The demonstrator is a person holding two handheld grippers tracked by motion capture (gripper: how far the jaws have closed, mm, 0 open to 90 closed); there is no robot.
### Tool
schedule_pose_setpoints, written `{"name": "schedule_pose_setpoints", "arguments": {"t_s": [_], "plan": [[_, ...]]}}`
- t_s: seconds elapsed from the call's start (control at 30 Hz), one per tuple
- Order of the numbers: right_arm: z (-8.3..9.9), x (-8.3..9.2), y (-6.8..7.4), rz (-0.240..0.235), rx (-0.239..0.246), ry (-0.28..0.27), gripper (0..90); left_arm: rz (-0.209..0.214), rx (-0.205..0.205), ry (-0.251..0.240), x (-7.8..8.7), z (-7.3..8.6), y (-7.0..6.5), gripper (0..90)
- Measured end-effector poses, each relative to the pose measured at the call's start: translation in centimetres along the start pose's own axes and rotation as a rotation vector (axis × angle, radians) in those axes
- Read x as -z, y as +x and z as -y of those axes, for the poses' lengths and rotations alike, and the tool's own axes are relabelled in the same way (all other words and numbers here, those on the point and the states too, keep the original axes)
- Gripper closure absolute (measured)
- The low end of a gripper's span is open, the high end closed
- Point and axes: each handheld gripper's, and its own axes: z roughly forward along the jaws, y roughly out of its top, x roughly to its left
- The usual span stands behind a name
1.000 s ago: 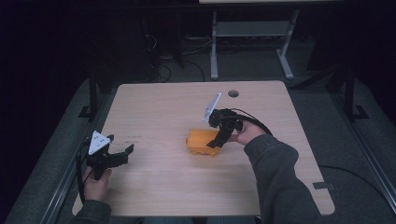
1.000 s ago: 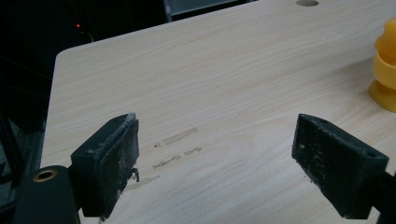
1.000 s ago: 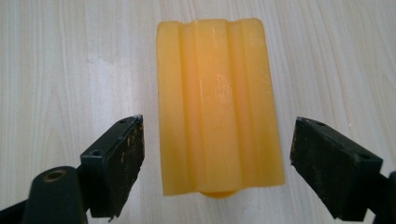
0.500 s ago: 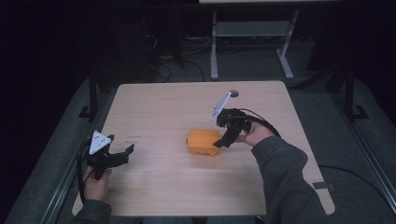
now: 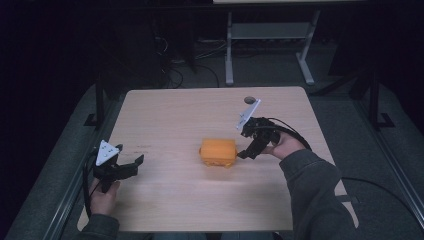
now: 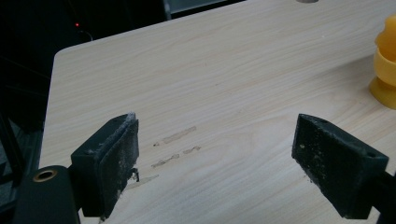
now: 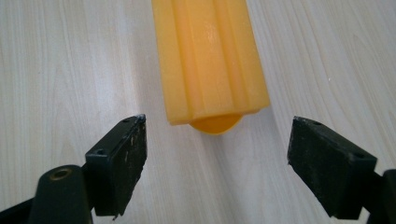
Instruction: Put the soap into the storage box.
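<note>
While my right hand [image 5: 282, 145] reaches in over the wooden table [image 5: 175, 115], my right gripper [image 5: 248, 151] gapes wide just short of the orange plastic block [image 5: 218, 152] — its end sits ahead, between the jaws. My left gripper [image 5: 131, 167] hovers well apart, spread too.

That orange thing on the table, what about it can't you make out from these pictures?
- Orange block, high view: too small and dim to tell what it is or read detail.
- Right gripper view: its far end is cut off by the top edge.
- Left gripper view: the right edge cuts off all but a sliver.
- Its underside rests on the table, hidden.
</note>
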Motion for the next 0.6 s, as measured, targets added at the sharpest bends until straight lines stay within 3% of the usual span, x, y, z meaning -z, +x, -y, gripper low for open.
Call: {"name": "schedule_pose_setpoints", "arguments": {"t_s": [0.6], "plan": [[2.0,1.5,0.5,0.026,-0.026,-0.022,19.5,0.000,-0.001,-0.001,0.0,0.0,0.0,14.2]]}}
